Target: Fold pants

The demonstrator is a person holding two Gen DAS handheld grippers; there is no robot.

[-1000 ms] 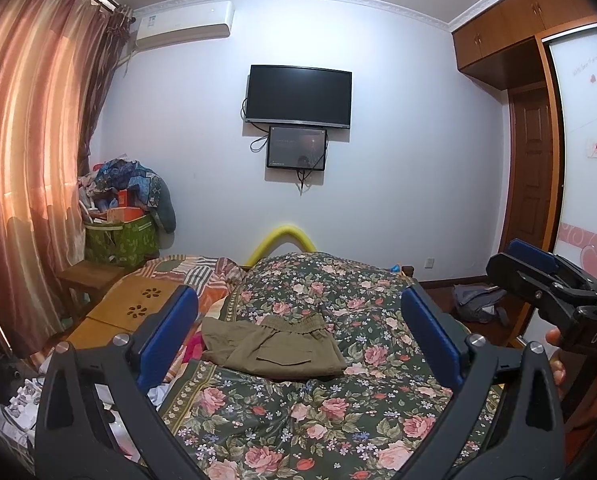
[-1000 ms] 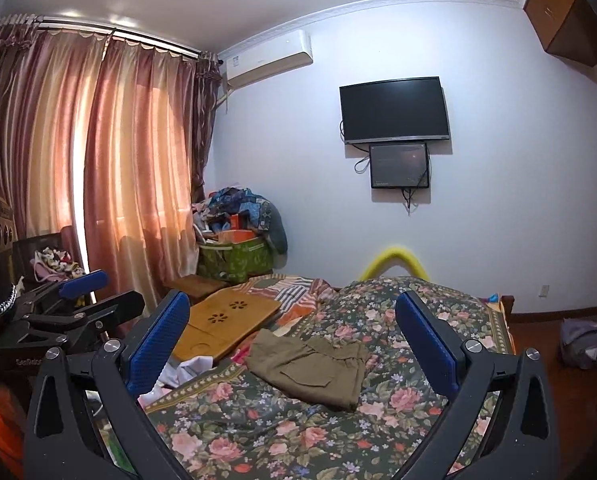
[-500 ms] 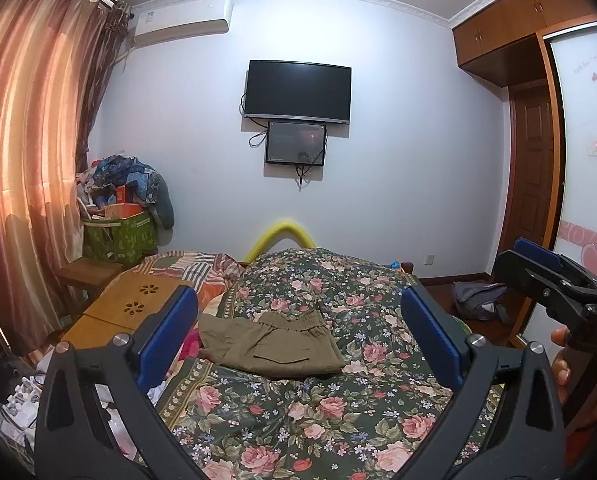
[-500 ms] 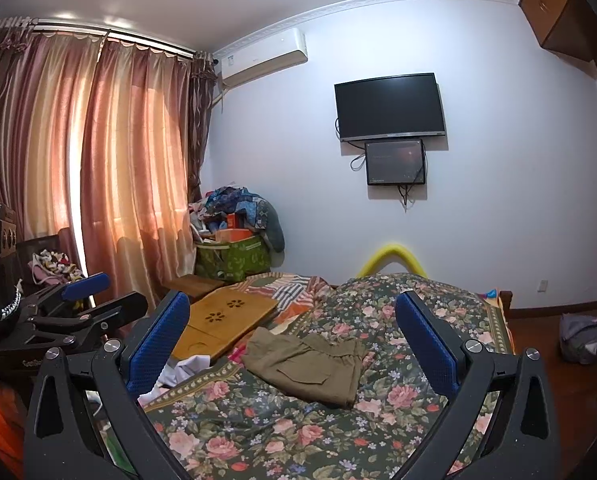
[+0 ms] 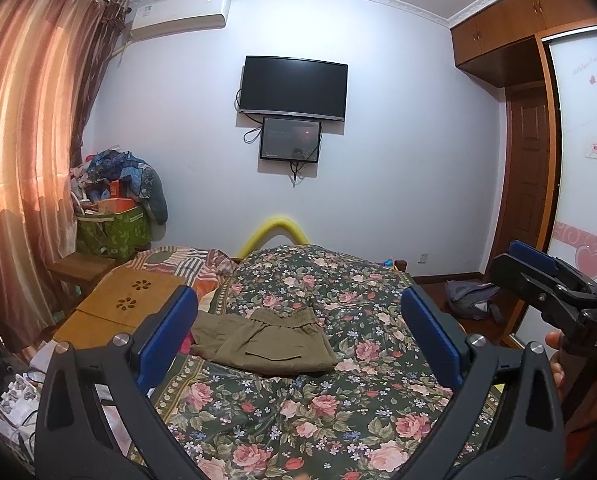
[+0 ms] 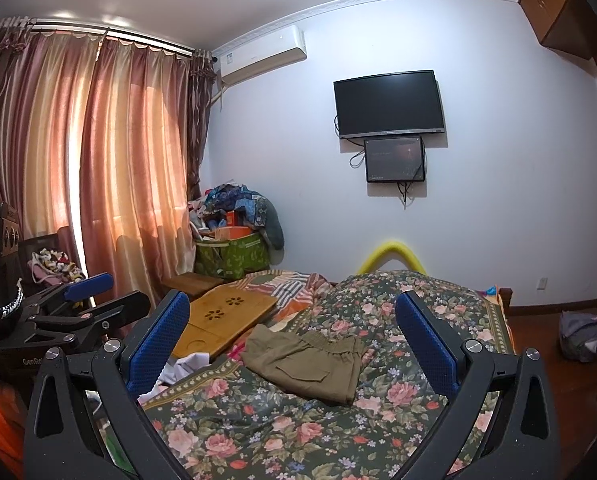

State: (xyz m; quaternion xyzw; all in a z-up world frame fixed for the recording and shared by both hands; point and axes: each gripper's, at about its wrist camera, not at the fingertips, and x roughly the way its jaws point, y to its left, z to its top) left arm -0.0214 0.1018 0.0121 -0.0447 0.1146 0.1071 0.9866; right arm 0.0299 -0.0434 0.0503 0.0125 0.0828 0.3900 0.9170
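Olive-green pants (image 5: 264, 340) lie folded into a compact rectangle on the floral bedspread (image 5: 338, 412), waistband toward the far wall. They also show in the right wrist view (image 6: 306, 362). My left gripper (image 5: 298, 332) is open and empty, held well above and short of the pants. My right gripper (image 6: 292, 336) is open and empty too, also back from the pants. The right gripper shows at the right edge of the left wrist view (image 5: 554, 292). The left gripper shows at the left of the right wrist view (image 6: 78, 312).
A wooden lap table (image 5: 126, 304) lies at the bed's left side over a striped quilt (image 5: 186, 260). A green bag of clutter (image 5: 114, 228) stands by the curtain (image 5: 22, 160). A TV (image 5: 292, 88) hangs on the far wall. A grey backpack (image 5: 472, 300) lies on the floor.
Both grippers have tilted upward and drawn slightly back, so the pants sit lower in both views. The pants have not moved. Both grippers stay open.
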